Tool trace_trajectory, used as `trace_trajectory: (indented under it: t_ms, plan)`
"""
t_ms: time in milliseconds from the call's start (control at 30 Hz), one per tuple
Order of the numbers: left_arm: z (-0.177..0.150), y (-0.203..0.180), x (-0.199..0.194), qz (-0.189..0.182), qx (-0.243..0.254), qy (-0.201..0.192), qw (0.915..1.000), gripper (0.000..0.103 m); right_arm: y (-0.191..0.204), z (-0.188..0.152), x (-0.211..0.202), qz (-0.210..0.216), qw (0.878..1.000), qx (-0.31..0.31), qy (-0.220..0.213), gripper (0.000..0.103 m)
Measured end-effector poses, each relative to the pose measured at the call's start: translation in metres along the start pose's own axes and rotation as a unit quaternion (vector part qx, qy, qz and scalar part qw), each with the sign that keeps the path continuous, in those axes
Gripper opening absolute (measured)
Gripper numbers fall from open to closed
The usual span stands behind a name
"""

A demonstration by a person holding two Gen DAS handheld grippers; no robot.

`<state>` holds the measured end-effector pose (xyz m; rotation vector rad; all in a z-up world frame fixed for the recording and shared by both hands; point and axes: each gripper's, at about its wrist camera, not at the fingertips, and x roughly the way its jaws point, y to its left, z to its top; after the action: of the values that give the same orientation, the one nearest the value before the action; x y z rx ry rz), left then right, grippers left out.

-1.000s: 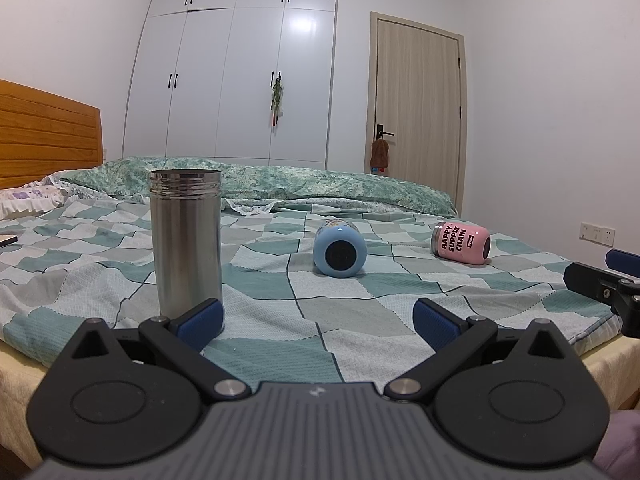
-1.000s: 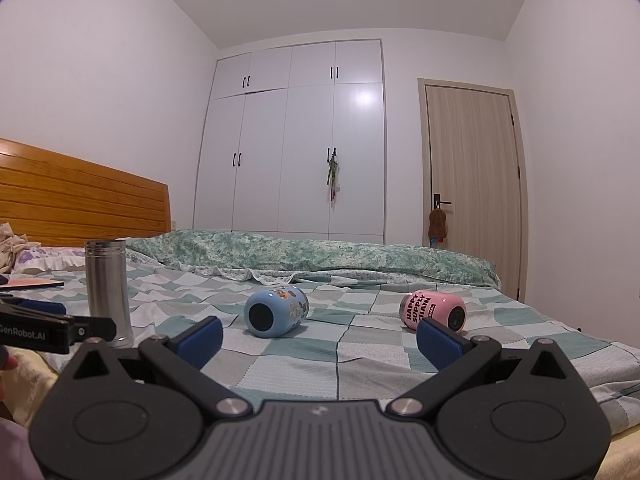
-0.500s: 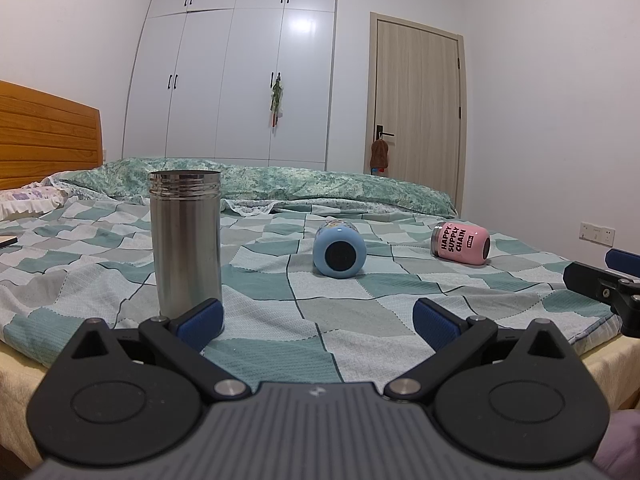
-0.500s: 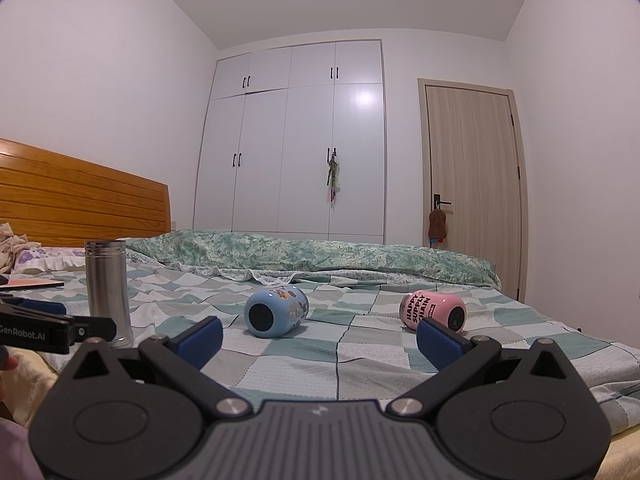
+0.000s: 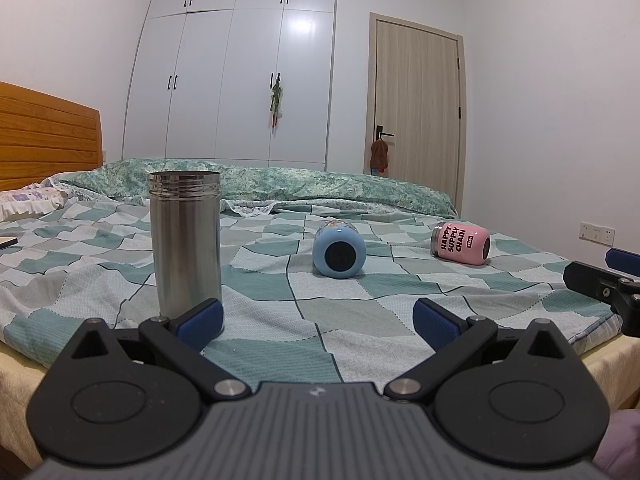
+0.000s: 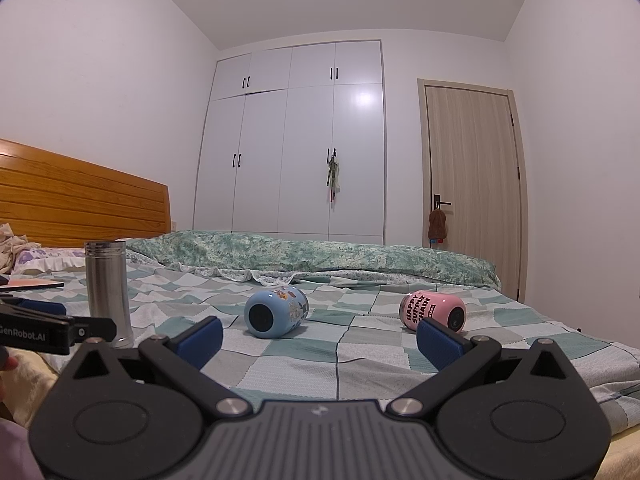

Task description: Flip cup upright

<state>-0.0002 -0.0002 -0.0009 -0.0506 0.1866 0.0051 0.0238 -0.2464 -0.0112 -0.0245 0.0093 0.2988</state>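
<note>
Left wrist view: left gripper (image 5: 318, 318) fingers spread, empty, at the bed's (image 5: 360, 320) near edge; steel cup (image 5: 185, 244) upright, blue cup (image 5: 339, 249) and pink cup (image 5: 461, 243) lying mid-bed. Right wrist view: right gripper (image 6: 320, 340) also spread; best approach the blue cup (image 6: 277, 311) square across its body.

We read black capital letters on the pink cup (image 5: 461, 243), which lies on its side on the bed (image 5: 360, 312): "HAPPY SUPPLY CHAIN". A small dark label sits below those words, too small for us to read. In the right wrist view the same cup (image 6: 433, 311) shows the same words, the last partly cut off. White lettering on the left gripper's (image 6: 36, 334) black body reads "GenRobot.AI", its first letter clipped by the frame edge.
</note>
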Motion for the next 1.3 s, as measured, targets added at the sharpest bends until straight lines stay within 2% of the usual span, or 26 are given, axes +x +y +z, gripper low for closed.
trace_trajectory:
  t_ms: [500, 633, 733, 933, 1300]
  plan:
    - [0.001, 0.0, 0.0, 0.0, 0.001, 0.0, 1.0, 0.103, 0.001, 0.0, 0.004, 0.0, 1.0, -0.002, 0.004, 0.103]
    - [0.006, -0.004, 0.0, -0.008, 0.01, 0.005, 0.9999, 0.103, 0.001, 0.002, 0.006, 0.01, 1.0, -0.003, 0.014, 0.103]
    - [0.014, -0.006, 0.005, -0.029, 0.017, 0.012, 0.9994, 0.103, 0.001, 0.006, 0.011, 0.022, 1.0, -0.01, 0.017, 0.103]
    - [0.039, -0.013, 0.032, -0.048, 0.04, 0.021, 0.9979, 0.103, -0.004, 0.02, 0.037, 0.027, 0.999, -0.014, 0.021, 0.103]
    - [0.108, -0.028, 0.122, -0.028, 0.088, 0.059, 0.9939, 0.103, -0.026, 0.06, 0.118, 0.029, 0.998, -0.013, 0.047, 0.103]
